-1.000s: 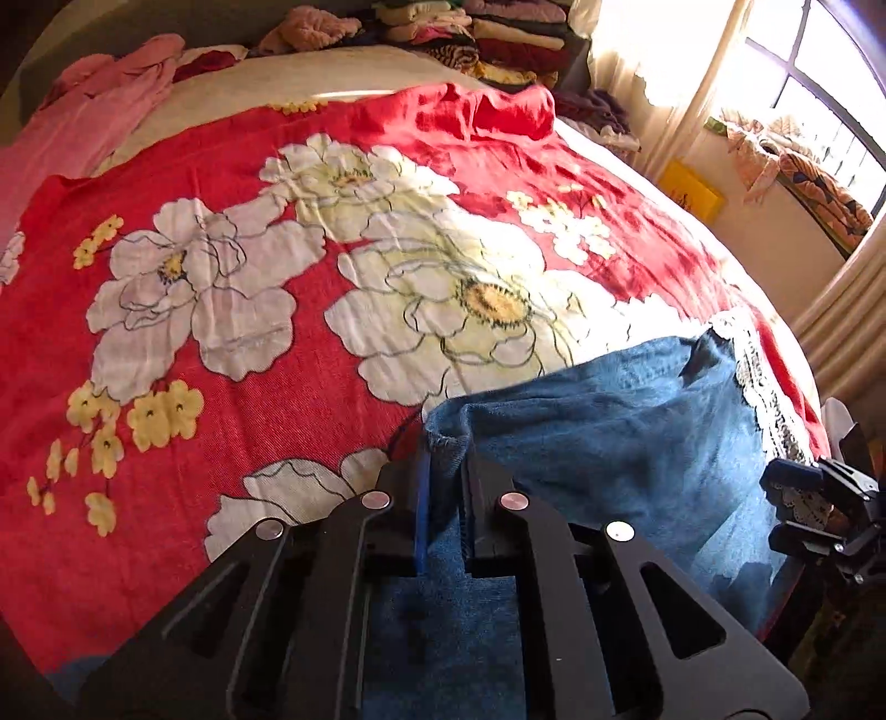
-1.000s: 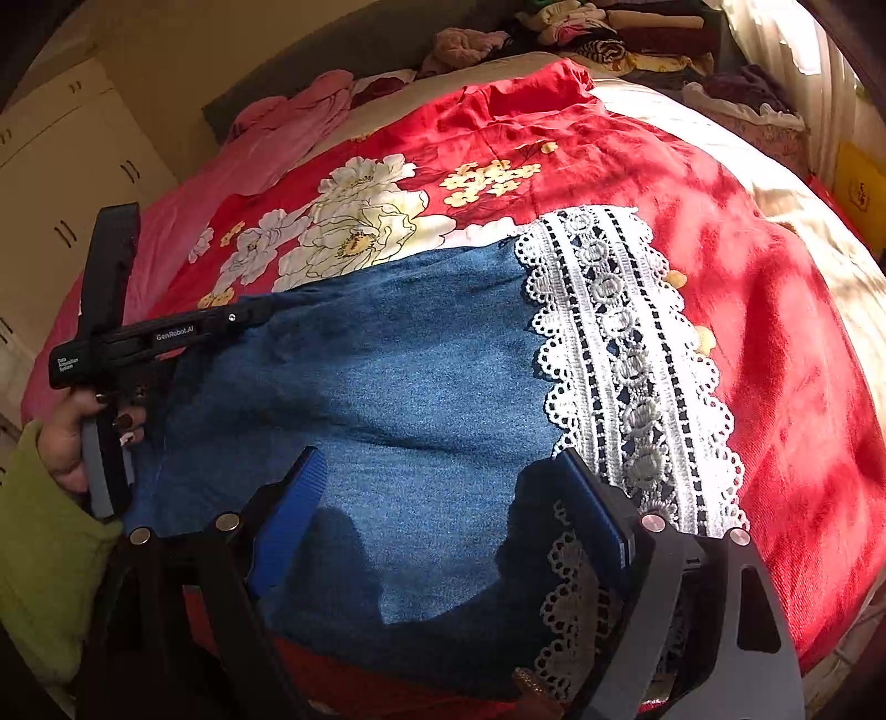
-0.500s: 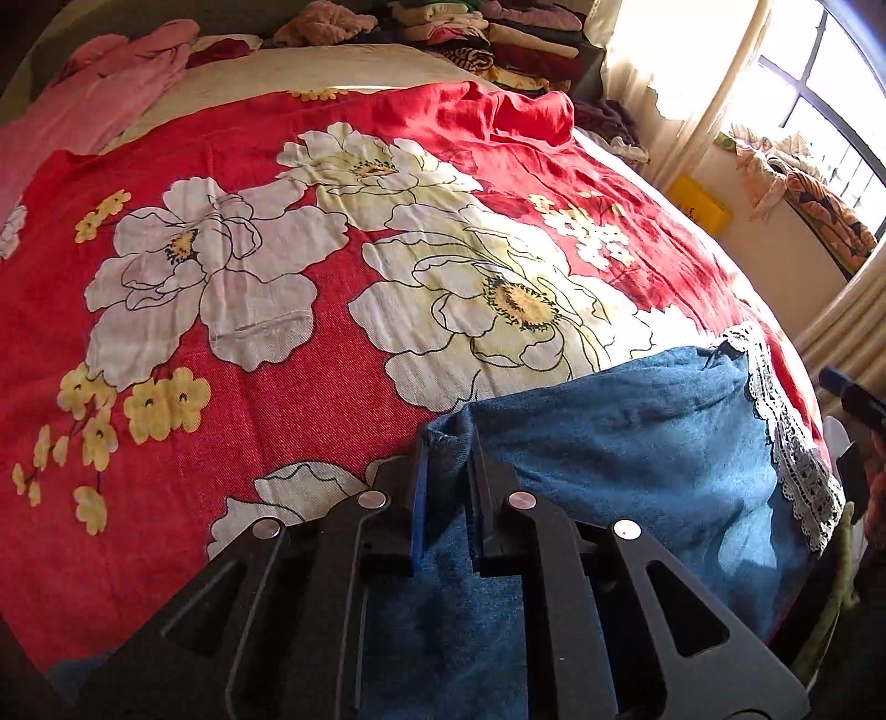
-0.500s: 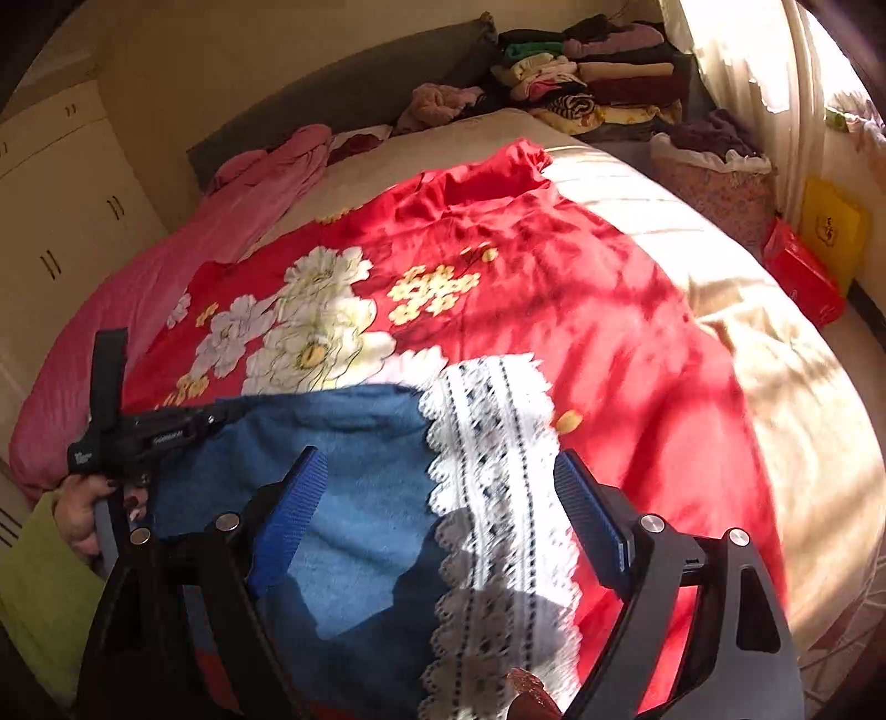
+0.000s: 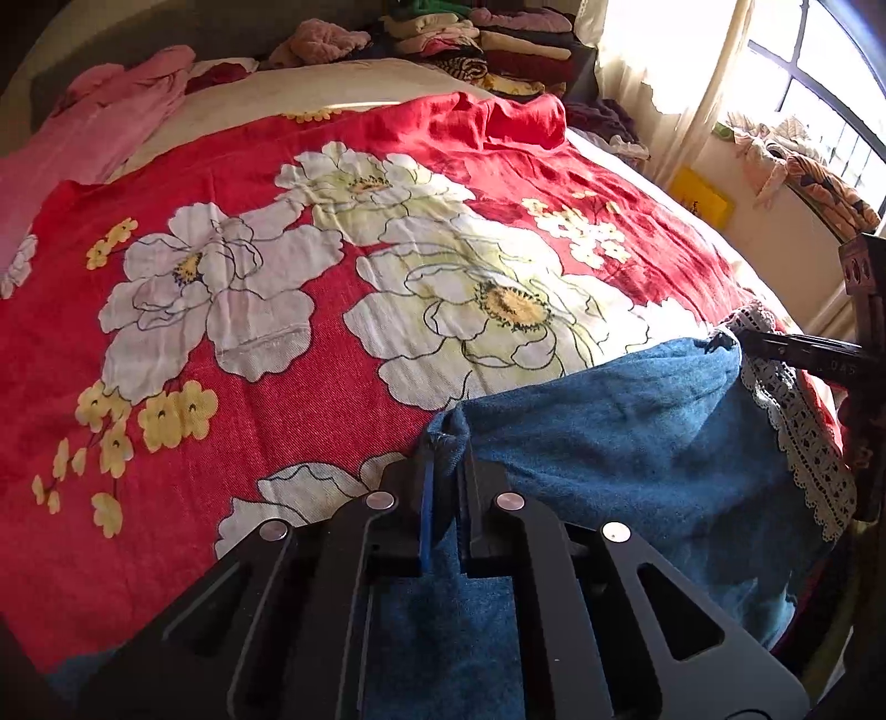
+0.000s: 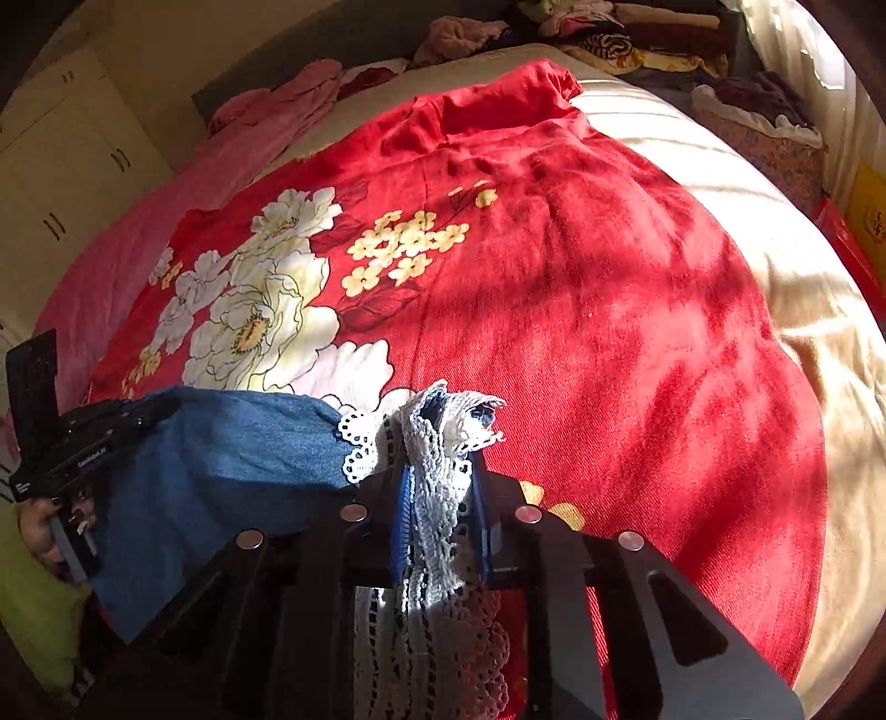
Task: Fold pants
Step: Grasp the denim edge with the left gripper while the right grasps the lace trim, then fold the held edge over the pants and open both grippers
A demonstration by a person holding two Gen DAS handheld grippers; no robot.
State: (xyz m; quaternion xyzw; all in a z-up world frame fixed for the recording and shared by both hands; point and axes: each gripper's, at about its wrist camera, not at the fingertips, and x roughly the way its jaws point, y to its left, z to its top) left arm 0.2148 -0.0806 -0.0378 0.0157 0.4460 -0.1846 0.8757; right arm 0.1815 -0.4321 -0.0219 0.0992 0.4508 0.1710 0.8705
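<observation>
Your left claw [image 5: 443, 471] grips the pants [image 5: 609, 432]; the right claw [image 6: 440, 498] is closing on lace [image 6: 437, 471]. Lace may slip near the bed [image 6: 775, 266] edge

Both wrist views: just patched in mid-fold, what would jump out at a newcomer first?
The bright red bedspread with big white and yellow flowers fills the bed. At its near edge lie the blue denim pants with a white lace hem: the left gripper is shut on the denim corner, while the right gripper is closing with the lace bunched between its fingers. Folded clothes are stacked at the far end.
</observation>
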